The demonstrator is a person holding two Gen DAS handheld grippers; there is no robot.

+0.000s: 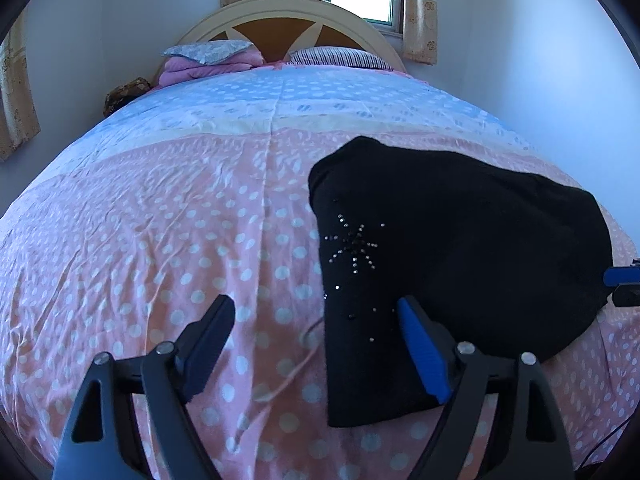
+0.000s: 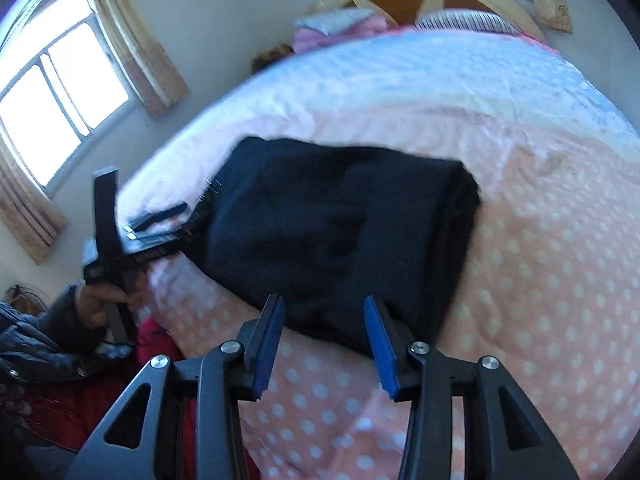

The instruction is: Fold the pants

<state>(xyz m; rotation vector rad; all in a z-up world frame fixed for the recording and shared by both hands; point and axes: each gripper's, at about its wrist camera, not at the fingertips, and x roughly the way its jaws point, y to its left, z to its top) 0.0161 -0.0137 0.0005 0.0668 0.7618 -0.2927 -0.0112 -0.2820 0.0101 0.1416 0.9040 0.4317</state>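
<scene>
Pants lie folded into a thick black bundle on the bed, near its foot edge and toward the right-hand side. Left gripper stands spread wide — one finger over the cloth, nothing pinched. Right gripper is partly spread at the bundle's near edge, pads apart.

The left gripper is a black frame of angular arms with triangular cut-outs, pinned by round silver screws. Its jaws end in long flat fingers, one faced with a ridged blue pad. The right gripper has the same build, with blue ridged pads on both fingers. Seen beside the right gripper's frame, the person's left hand emerges from a dark grey cuff over a blue-grey padded sleeve, above red clothing.
</scene>
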